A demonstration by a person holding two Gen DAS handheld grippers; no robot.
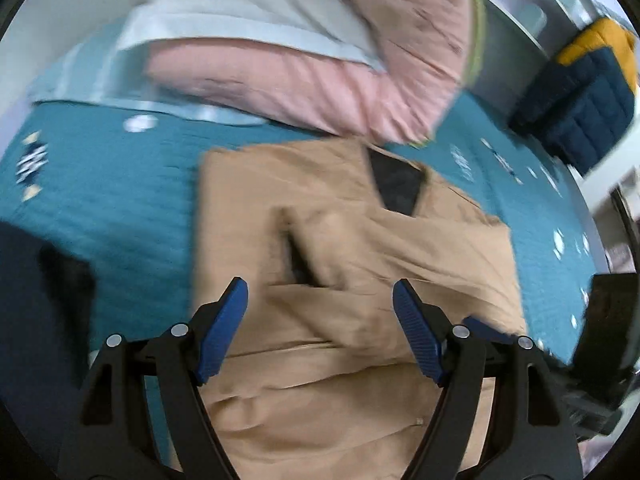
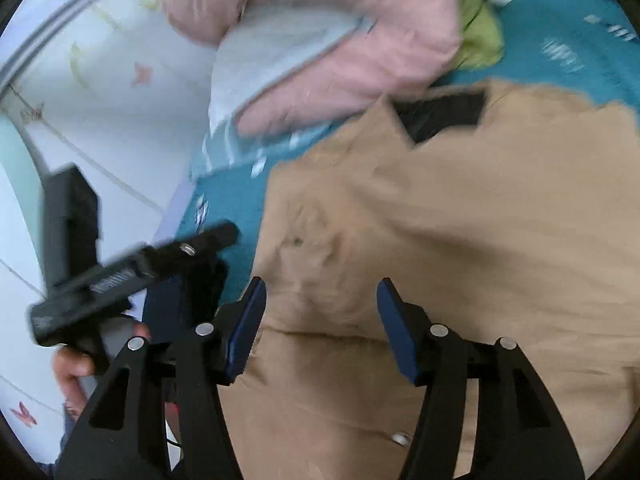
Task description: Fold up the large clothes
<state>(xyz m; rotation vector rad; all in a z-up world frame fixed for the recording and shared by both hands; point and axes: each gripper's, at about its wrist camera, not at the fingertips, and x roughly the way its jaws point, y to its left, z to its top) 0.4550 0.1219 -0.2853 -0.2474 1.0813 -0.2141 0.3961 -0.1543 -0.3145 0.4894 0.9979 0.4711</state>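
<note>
Lying across the teal bed cover (image 1: 120, 200), the tan garment (image 1: 340, 240) fills each frame's centre and bottom. Both the left gripper (image 1: 320, 308) and the right gripper (image 2: 320, 312) gape above it, holding nothing. A pink quilt (image 1: 320, 80) crowds the garment's upper edge.

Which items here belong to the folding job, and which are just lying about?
Job:
- tan garment, spread on the teal bedspread
- left gripper, open above it
- right gripper, open above it

Lying about:
- pink quilt
- green cloth
- navy and yellow padded item
</note>
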